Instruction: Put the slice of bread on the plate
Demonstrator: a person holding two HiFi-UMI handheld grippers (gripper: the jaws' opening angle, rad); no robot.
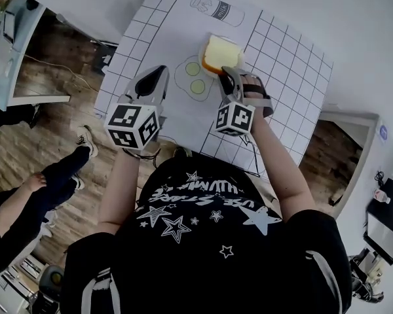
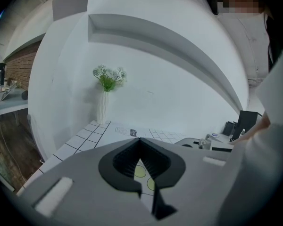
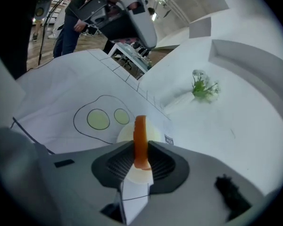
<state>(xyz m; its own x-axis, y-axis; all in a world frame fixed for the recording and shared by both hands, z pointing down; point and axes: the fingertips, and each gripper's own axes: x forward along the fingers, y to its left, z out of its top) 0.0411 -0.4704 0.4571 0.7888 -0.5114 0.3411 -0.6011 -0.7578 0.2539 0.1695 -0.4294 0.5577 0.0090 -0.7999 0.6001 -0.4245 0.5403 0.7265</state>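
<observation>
White desk (image 1: 347, 90): right gripper (image 3: 140, 157) is gripping orange-crusted bread slice (image 3: 139, 131) edge-on over pale round plate (image 3: 124, 133); placing step, seemingly. Next: lay flat, open jaws. Left gripper (image 2: 140, 142): jaws closed, empty.

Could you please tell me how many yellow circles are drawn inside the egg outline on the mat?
2, side by side inside the egg outline: a larger circle farther from the plate, a smaller circle nearer it. None seems hidden.

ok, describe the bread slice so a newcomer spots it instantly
Find the white gridded mat, then the fried egg drawn on it. Right of the egg lies a pale plate; the bread slice at it, clamped in the right gripper, is the only thick, orange-crusted thing among flat drawings.
</observation>
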